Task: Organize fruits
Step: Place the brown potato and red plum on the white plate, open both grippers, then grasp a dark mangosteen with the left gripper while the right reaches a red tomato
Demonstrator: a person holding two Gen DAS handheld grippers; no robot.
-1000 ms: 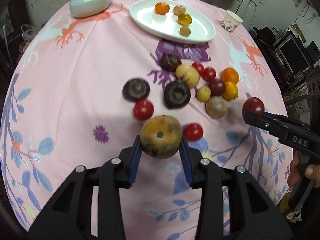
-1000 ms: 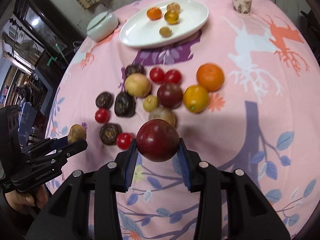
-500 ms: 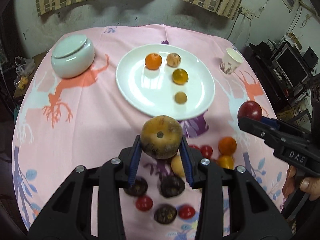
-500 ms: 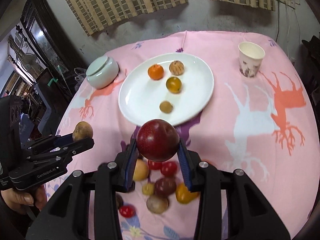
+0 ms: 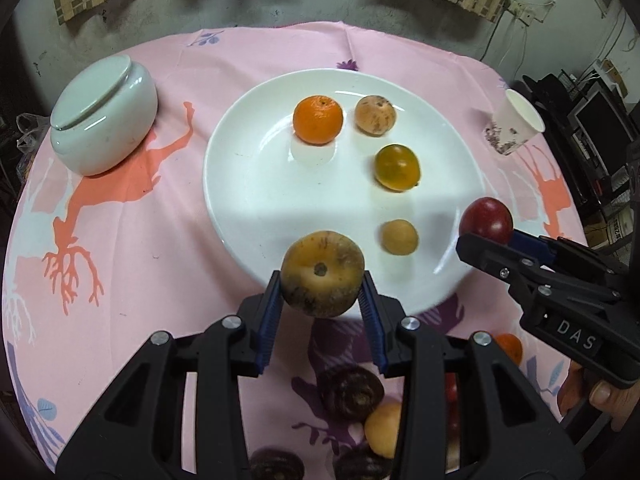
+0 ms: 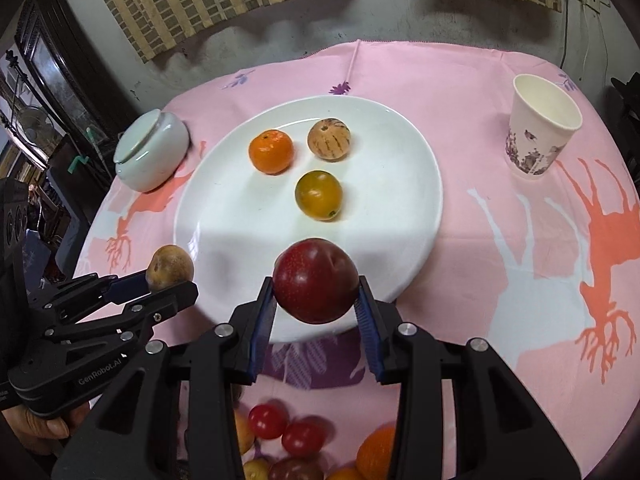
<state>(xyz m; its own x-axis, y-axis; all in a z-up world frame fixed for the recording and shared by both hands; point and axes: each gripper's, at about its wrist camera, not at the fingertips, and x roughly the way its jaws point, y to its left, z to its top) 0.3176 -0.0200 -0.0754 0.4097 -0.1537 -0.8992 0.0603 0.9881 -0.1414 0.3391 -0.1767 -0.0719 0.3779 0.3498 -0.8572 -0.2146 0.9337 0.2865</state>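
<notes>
Over plate near rim | left hand-held gripper (image 5: 321, 298) grasping brown fruit (image 5: 322, 274) | right hand-held gripper (image 6: 316, 304) grasping red plum (image 6: 315, 280) | white plate (image 5: 256, 200) directly ahead of both, left marginally nearer

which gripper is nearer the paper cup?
Right. The right gripper hovers over the plate's near rim on the paper cup side; the left gripper is across the plate.
</notes>
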